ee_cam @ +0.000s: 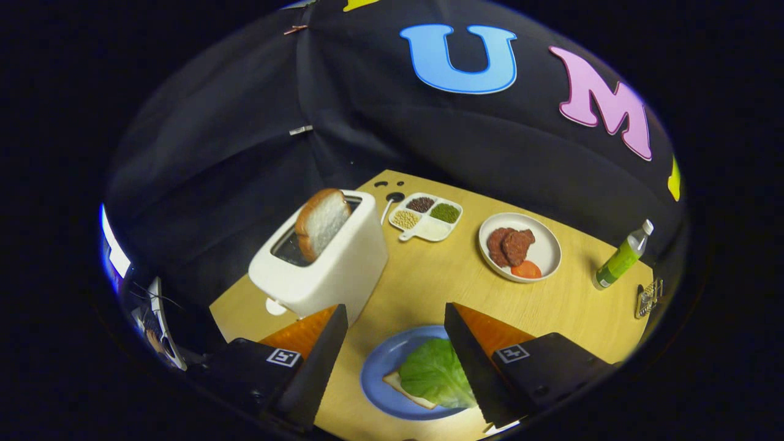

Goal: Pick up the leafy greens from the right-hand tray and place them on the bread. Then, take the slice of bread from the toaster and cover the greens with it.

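Two-finger gripper (395, 318): held above the light wooden tabletop (429, 282), tilted so the scene leans, its fingers spread wide apart and clasping nothing. Round blue plate (380, 367): on the table between and below the fingers, partly hidden by the right finger. Crinkled green lettuce leaf (436, 373): lying on a pale slice of bread (398, 386) on that plate, the bread's crust corner poking out from under the leaf on the left-finger side. White box-shaped toaster (334, 263): standing just beyond the left fingertip, slot facing up. White bread slice with brown crust (321, 222): standing upright in the toaster slot, its upper half clear of the top. White divided tray (427, 217): beyond the toaster, holding dark red, green and pale beige grains in separate compartments, one compartment bare. White round plate (545, 251): beyond the right finger, carrying two brown meat patties (509, 245) and a red tomato slice (527, 269) at its near edge. Green plastic bottle with white cap (621, 257): upright near the table edge, well apart from the white plate.
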Available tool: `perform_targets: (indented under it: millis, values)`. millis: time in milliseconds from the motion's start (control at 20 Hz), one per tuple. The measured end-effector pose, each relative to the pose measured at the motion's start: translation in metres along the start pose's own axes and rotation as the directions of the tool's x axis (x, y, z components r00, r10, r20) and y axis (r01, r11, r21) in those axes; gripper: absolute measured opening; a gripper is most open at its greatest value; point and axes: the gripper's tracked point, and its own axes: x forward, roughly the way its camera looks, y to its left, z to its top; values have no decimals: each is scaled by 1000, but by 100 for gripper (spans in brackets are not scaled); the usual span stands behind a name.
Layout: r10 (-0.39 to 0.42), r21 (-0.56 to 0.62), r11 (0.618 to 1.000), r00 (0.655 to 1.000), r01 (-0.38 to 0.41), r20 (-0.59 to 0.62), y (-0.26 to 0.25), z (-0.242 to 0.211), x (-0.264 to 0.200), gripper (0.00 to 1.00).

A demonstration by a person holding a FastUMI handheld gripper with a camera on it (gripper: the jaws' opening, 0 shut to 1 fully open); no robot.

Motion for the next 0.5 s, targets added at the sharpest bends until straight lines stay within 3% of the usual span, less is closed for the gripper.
perform_targets:
  millis: [250,500]
  values:
    - [39,-44,998,998,-37,48,39,47,19,99]
    - [42,-65,997,999,-41,23,66,58,54,99]
